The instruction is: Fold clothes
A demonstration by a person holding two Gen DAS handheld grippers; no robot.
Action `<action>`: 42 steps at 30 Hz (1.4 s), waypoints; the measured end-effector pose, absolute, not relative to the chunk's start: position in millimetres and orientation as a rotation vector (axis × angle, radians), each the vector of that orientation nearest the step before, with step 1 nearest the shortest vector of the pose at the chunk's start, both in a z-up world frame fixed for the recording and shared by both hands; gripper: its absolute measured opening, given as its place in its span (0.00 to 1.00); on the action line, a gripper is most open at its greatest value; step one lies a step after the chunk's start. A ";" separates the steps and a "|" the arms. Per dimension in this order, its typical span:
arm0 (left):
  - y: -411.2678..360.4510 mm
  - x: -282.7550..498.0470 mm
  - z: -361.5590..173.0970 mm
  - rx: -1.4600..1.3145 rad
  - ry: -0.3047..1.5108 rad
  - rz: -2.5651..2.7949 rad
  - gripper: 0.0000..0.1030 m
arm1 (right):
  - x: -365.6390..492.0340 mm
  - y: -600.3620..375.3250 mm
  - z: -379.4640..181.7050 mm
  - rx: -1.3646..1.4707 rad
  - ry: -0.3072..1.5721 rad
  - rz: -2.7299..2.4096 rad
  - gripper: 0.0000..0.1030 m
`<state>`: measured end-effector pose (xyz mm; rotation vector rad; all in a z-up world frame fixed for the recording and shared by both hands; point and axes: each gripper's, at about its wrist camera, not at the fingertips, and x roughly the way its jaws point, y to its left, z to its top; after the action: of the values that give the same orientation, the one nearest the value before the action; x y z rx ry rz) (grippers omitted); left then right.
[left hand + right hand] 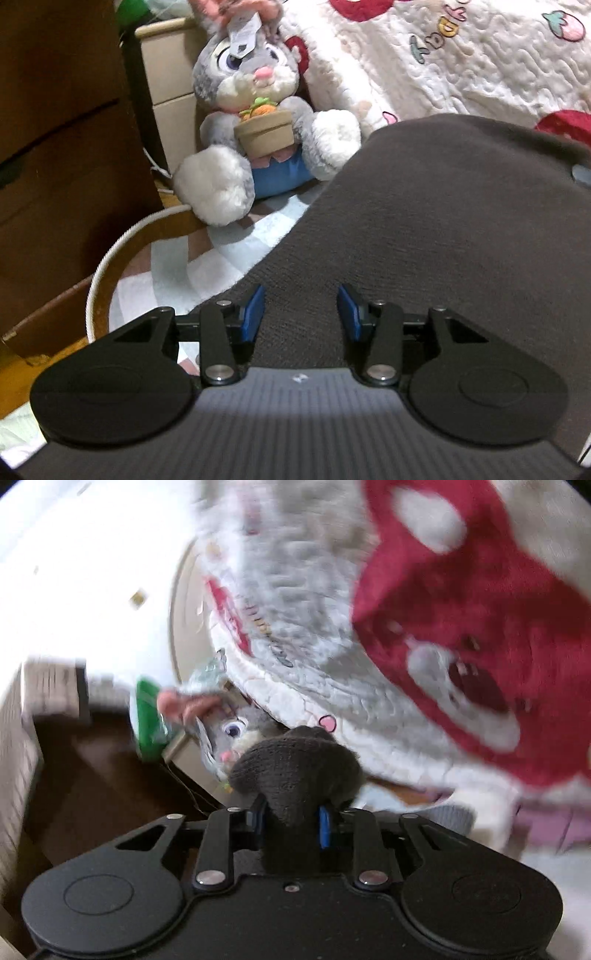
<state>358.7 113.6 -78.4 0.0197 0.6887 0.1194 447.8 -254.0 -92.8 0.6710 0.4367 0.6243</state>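
Quilt: we see a white quilt with red strawberry patches filling the upper right of the left wrist view; in the right wrist view it sweeps across the top, badly blurred.

Garment: a dark grey knit garment spreads from the centre to the right edge of the left wrist view, smooth, with one clean curved edge on its left. It lies over a pale checked bed sheet. We cannot tell whether that smooth spread is one flat layer or a layer already doubled over.

Soft toy: a grey plush rabbit sits at upper centre of the left wrist view, just beyond the garment's edge, apart from it.

Left gripper: the left gripper sits low in the frame over the garment's near part, its blue pads standing apart with nothing between them.

Right gripper: the right gripper is clamped on a bunched wad of the same dark knit, at lower centre of its view.

Progress: we judge a fold to be under way, since one part of the cloth is pinched and lifted while the rest lies flat. How many folds are made, and how many are left, these pictures do not settle.
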 end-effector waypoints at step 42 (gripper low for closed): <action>91.8 237.3 -116.8 -0.293 0.771 0.124 0.72 | 264.8 -168.6 -114.7 0.468 0.655 0.924 0.40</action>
<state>237.3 91.8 -116.8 -0.2934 0.7708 0.1241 264.8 -168.6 -114.7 0.4677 0.6546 0.9238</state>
